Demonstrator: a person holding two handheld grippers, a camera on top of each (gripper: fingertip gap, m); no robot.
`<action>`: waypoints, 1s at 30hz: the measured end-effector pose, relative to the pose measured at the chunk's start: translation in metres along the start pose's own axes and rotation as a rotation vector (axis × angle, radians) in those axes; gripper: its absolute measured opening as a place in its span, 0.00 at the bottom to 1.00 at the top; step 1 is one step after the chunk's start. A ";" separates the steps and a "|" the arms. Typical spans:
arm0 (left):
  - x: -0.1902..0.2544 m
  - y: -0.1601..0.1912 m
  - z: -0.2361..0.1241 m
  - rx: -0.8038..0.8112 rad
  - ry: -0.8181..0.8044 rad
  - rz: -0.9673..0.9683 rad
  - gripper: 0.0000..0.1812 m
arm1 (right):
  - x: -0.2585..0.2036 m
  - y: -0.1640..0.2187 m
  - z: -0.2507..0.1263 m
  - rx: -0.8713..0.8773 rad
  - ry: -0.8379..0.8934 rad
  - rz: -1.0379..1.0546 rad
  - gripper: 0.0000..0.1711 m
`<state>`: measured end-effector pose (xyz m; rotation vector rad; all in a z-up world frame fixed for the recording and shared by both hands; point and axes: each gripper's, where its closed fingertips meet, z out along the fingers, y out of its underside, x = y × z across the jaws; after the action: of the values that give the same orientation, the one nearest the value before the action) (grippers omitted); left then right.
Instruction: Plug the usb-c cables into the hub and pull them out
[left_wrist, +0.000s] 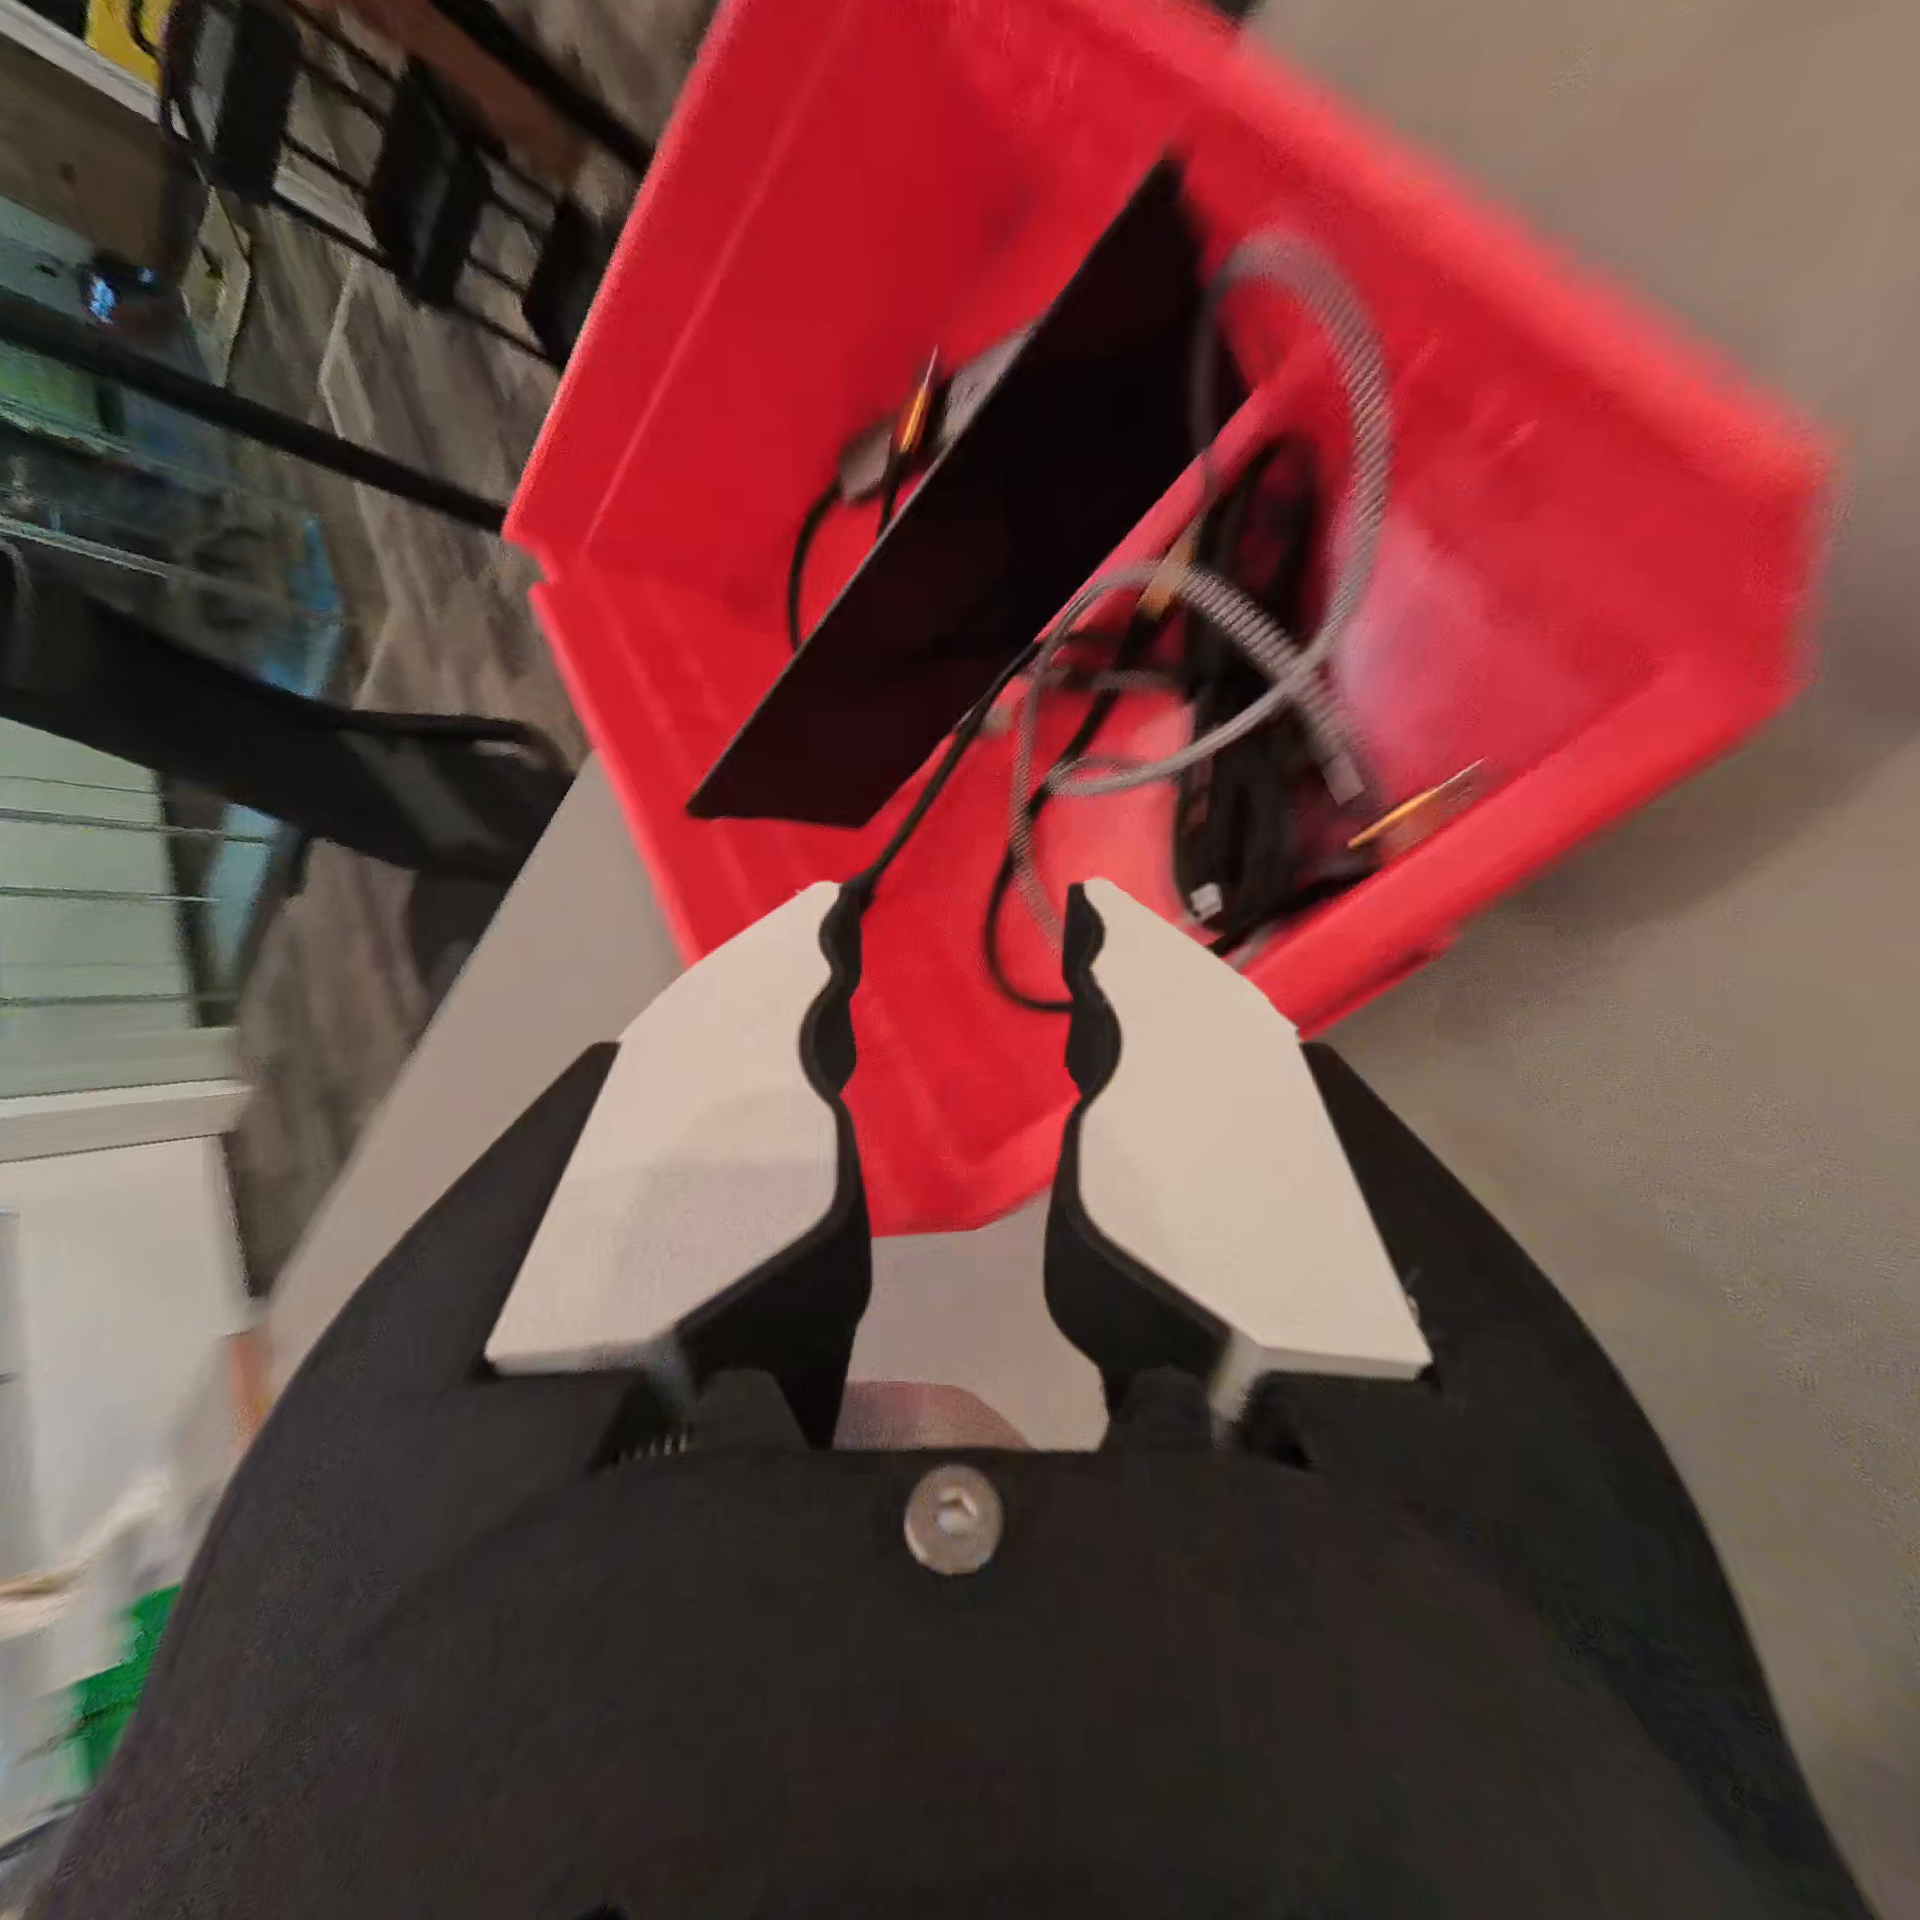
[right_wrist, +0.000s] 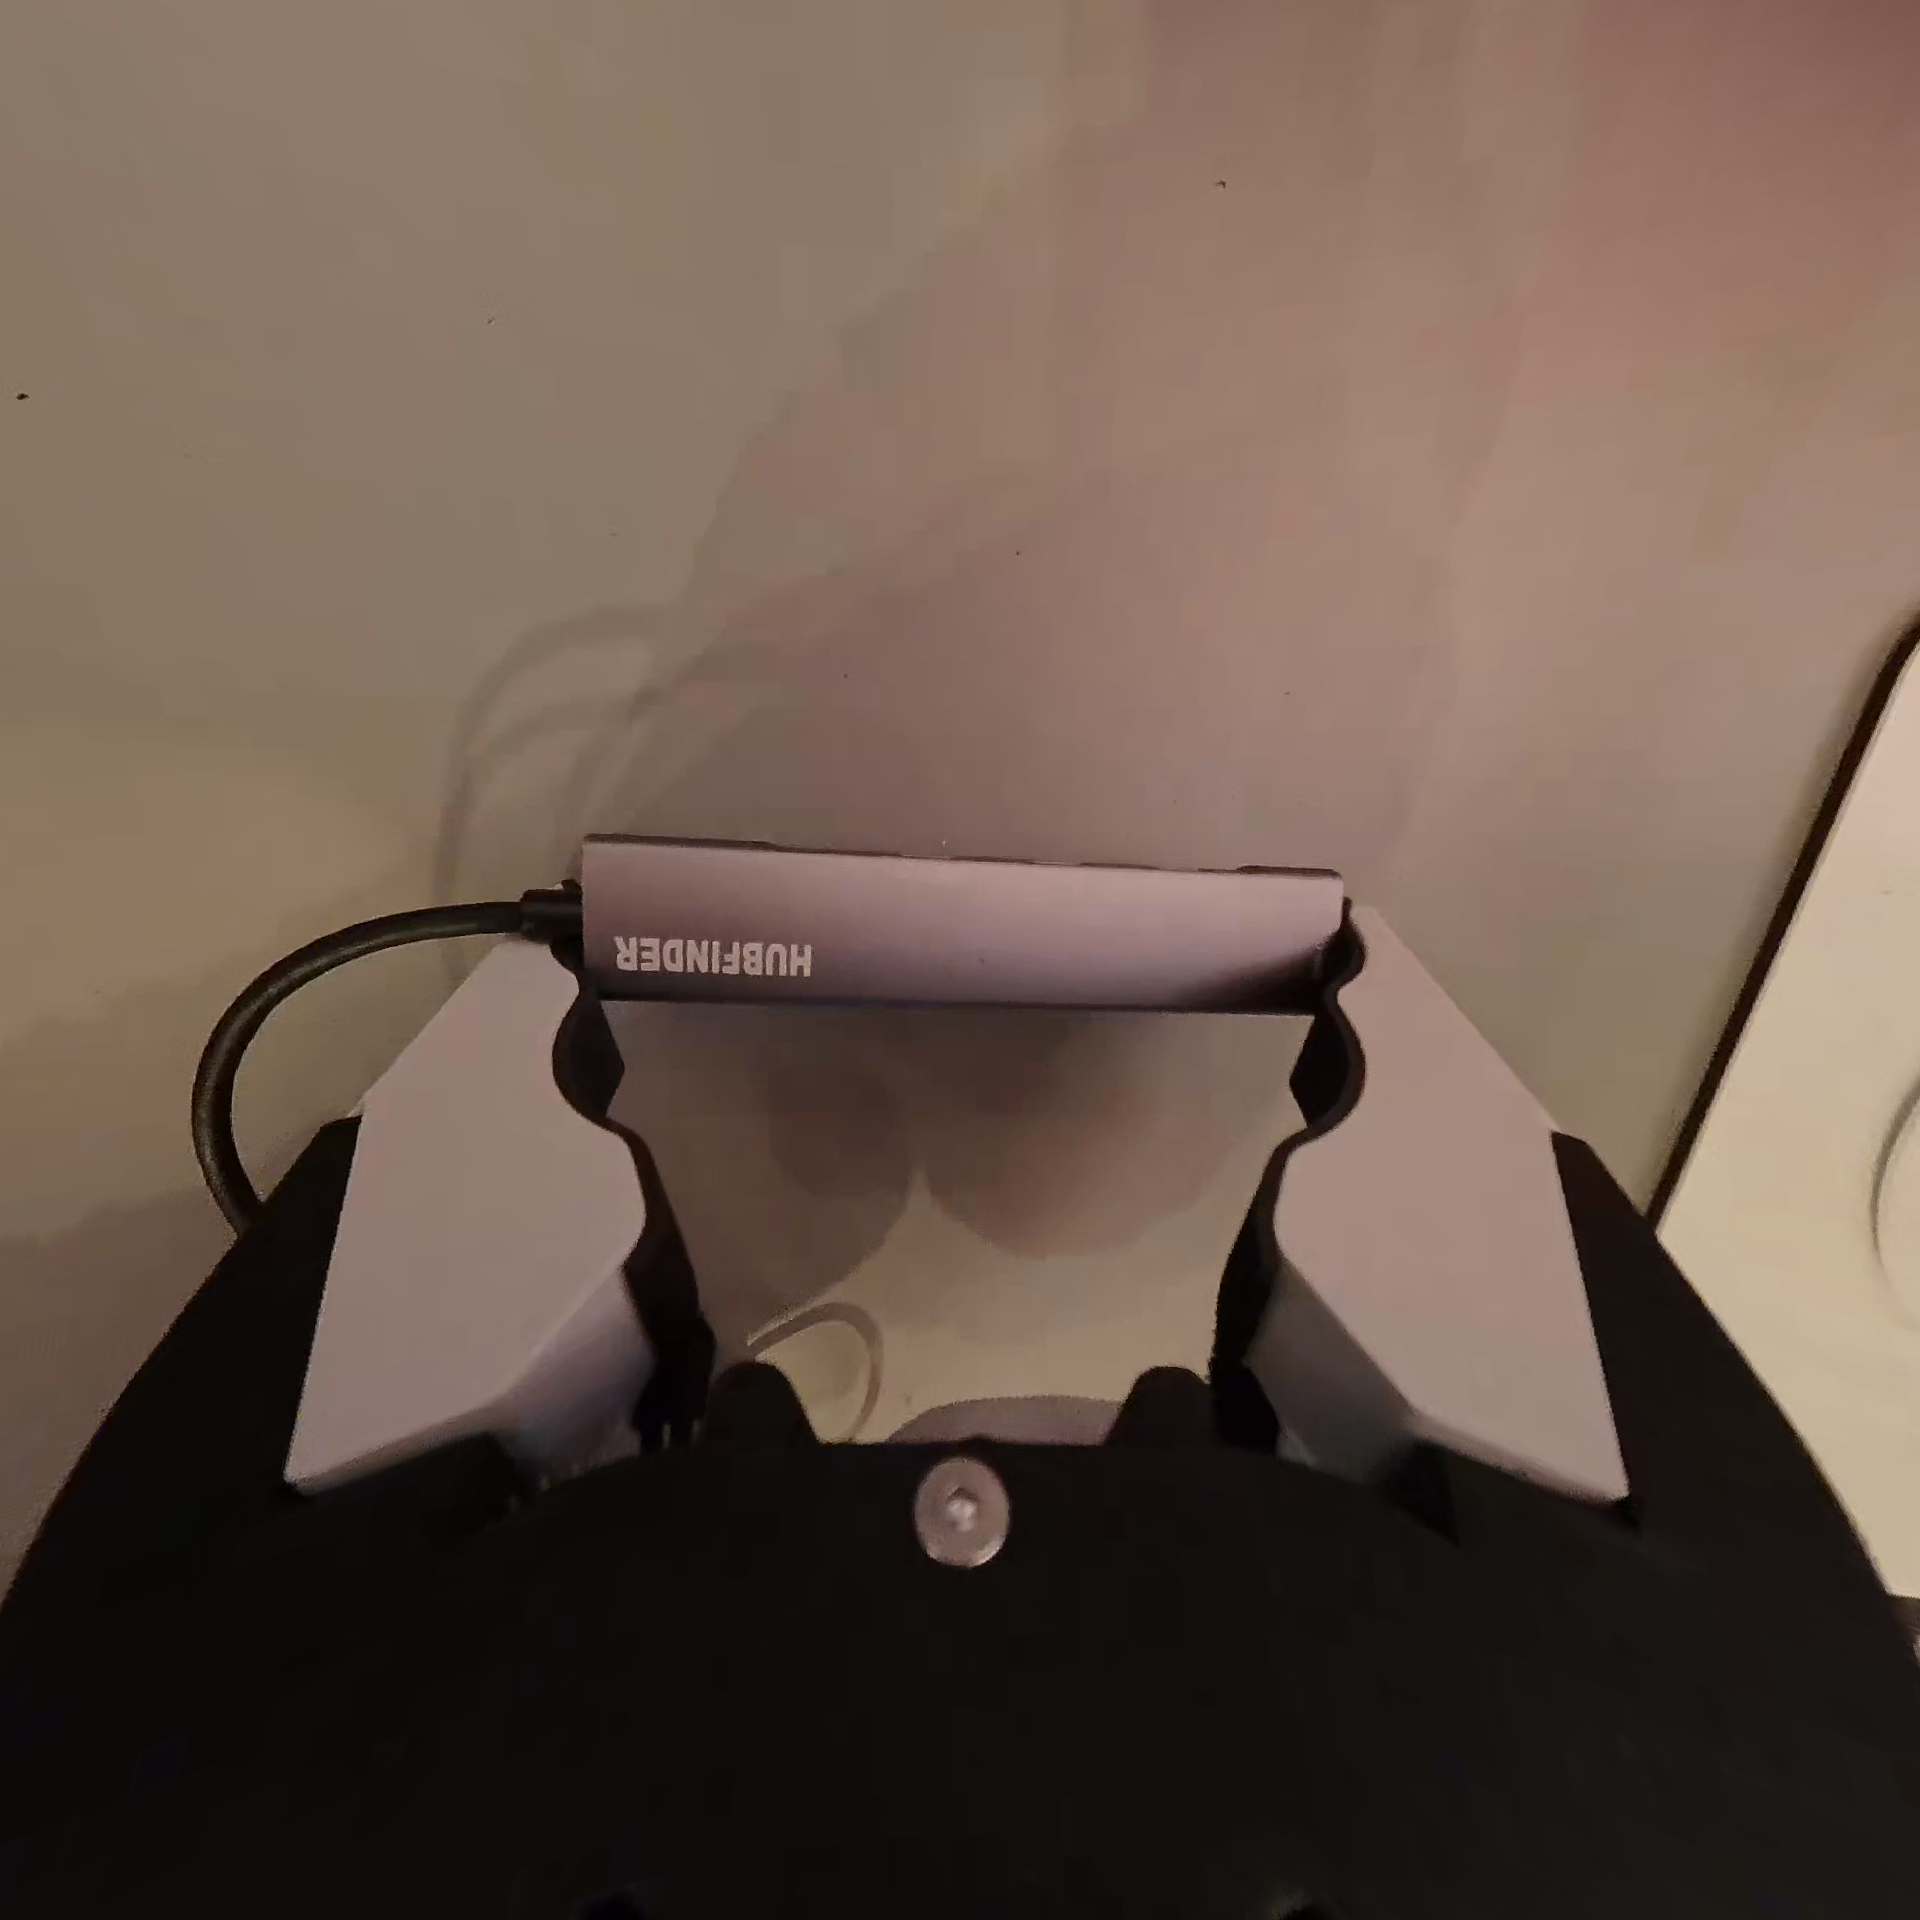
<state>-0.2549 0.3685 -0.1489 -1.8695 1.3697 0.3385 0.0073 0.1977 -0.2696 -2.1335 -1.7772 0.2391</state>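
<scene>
Only the right wrist view shows the grey hub (right_wrist: 961, 940): the right gripper (right_wrist: 961, 977) clamps it crosswise by its two ends over the pale bench (right_wrist: 935, 416), its black lead (right_wrist: 312, 997) curling off leftward. The left wrist view, blurred, shows the left gripper (left_wrist: 961, 914) with jaws parted at the near rim of a red bin (left_wrist: 1558, 436) holding tangled cables (left_wrist: 1226, 623) and a black panel (left_wrist: 997, 561). A thin black cable (left_wrist: 935, 790) touches its left finger (left_wrist: 727, 1101), ungripped.

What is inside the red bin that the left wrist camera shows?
The red bin holds a black flat panel standing at an angle, a thin black cable and grey braided cables. The panel covers what lies beneath it, and blur hides the connectors' details.
</scene>
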 end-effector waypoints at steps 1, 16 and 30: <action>-0.011 0.004 0.006 -0.023 -0.011 0.084 0.20 | 0.000 0.000 0.000 0.003 -0.003 0.003 0.77; -0.030 0.062 0.102 -0.548 0.139 0.609 0.06 | -0.004 0.001 0.003 0.034 -0.052 0.031 0.77; -0.099 -0.027 0.018 -0.087 -0.211 0.320 0.06 | -0.006 0.000 0.005 0.044 -0.069 0.040 0.77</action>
<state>-0.2647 0.4532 -0.0884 -1.6260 1.5248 0.7451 0.0045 0.1930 -0.2745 -2.1553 -1.7517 0.3632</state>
